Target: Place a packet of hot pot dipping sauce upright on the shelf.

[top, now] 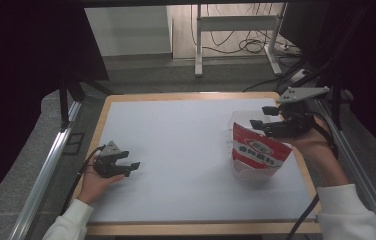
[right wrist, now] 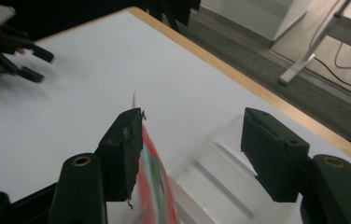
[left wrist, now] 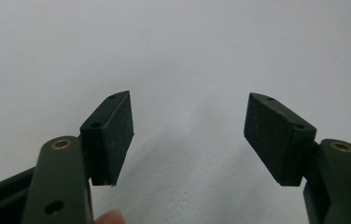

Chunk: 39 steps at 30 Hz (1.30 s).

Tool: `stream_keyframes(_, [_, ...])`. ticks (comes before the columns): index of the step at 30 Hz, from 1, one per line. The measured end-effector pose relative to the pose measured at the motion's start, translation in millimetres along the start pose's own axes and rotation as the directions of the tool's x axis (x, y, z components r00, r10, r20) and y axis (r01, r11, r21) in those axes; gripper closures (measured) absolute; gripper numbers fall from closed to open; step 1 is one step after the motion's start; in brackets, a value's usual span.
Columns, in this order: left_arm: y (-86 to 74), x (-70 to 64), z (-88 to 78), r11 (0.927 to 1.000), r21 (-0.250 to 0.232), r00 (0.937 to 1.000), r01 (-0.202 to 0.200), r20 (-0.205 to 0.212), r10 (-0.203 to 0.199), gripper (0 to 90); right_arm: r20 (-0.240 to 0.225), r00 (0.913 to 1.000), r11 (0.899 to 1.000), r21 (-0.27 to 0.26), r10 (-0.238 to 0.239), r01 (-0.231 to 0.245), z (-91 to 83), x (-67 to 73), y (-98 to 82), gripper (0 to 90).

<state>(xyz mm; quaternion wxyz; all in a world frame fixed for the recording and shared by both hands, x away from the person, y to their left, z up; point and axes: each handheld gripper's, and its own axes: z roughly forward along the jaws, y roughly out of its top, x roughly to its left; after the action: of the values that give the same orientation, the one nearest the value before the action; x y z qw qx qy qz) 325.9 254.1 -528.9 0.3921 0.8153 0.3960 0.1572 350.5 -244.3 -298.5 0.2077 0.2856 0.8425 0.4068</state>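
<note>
Red and white printed plastic pouch [top: 259, 150] stands upright in a clear plastic container [top: 250, 174] at the right of the high view, on the white-topped counter with a wooden rim [top: 176, 150]. The container is hard to make out: its walls are see-through and only faint edges and ribs show; in the right gripper view it [right wrist: 220, 172] is a blurred pale shape at the bottom centre. The pouch carries a white oval label with dark characters and a line of characters under it, too small and soft to read. In the right gripper view the pouch [right wrist: 155, 186] is motion-blurred and cut off by the bottom edge; its thin top edge lies just beside the left-hand pad, and whether they touch cannot be told. Right tongs [top: 265, 120] sit at the pouch's top, upper right of the high view; jaws stand apart, gripping nothing [right wrist: 190, 144]. Left tongs [top: 132, 166] rest at the lower left of the high view, well apart from the pouch, jaws wide with bare counter between them [left wrist: 190, 135]. A fingertip [left wrist: 110, 217] is cut off at the bottom edge of the left gripper view.
</note>
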Motion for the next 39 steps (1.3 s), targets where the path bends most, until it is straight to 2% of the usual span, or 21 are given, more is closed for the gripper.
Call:
stream_keyframes(4, [1.0,0.1,-0.1,1.0000,-0.001,1.0000,-0.002,-0.005,0.002,32.6,-0.038,0.9993,1.000,-0.023,0.000,-0.001,9.6,15.3,4.4,35.2])
stream_keyframes(7, [1.8,0.5,-1.1,0.9999,-0.010,0.9999,0.010,-0.004,-0.010,32.6,-0.047,0.9989,0.999,-0.036,0.002,-0.003,16.2,25.6,5.4,34.7])
stream_keyframes(12, [1.6,-1.2,-0.4,1.0000,-0.004,1.0000,-0.002,-0.001,0.002,32.6,-0.061,0.9981,0.996,-0.087,0.001,-0.007,15.8,45.6,11.0,34.4])
stream_keyframes(14, [1.8,-2.8,-1.1,1.0000,-0.009,1.0000,-0.002,0.003,0.002,32.6,-0.069,0.9976,0.995,-0.101,0.000,-0.007,15.7,57.1,13.4,34.0])
stream_keyframes(20, [2.4,-3.9,-3.0,0.9998,-0.012,0.9999,-0.014,0.009,0.014,32.6,-0.114,0.9926,0.993,-0.116,-0.043,0.030,21.3,99.3,18.6,32.9])
stream_keyframes(26, [2.1,-5.2,-1.1,0.9998,-0.007,0.9997,-0.021,0.012,0.021,32.6,-0.169,0.9830,0.990,-0.133,-0.070,0.048,50.4,135.6,6.6,32.6])
stream_keyframes(29, [2.0,-5.9,-0.1,0.9998,-0.006,0.9997,-0.021,0.010,0.021,32.6,-0.209,0.9757,0.993,-0.109,-0.065,0.043,72.7,147.9,-5.1,31.6])
stream_keyframes(31, [1.9,-6.4,0.0,0.9998,-0.004,0.9998,-0.021,0.007,0.021,32.6,-0.237,0.9704,0.996,-0.086,-0.047,0.027,88.5,151.6,-13.3,31.2])
stream_keyframes(36, [1.9,-7.4,-0.6,0.9997,-0.003,0.9997,-0.022,0.004,0.022,32.6,-0.234,0.9721,0.999,-0.040,-0.009,-0.001,120.4,151.3,-31.8,31.0])
stream_keyframes(39, [1.8,-8.2,-0.6,0.9997,-0.001,0.9997,-0.024,0.005,0.024,32.5,-0.229,0.9734,1.000,-0.013,-0.007,0.005,132.9,149.8,-38.2,30.8])
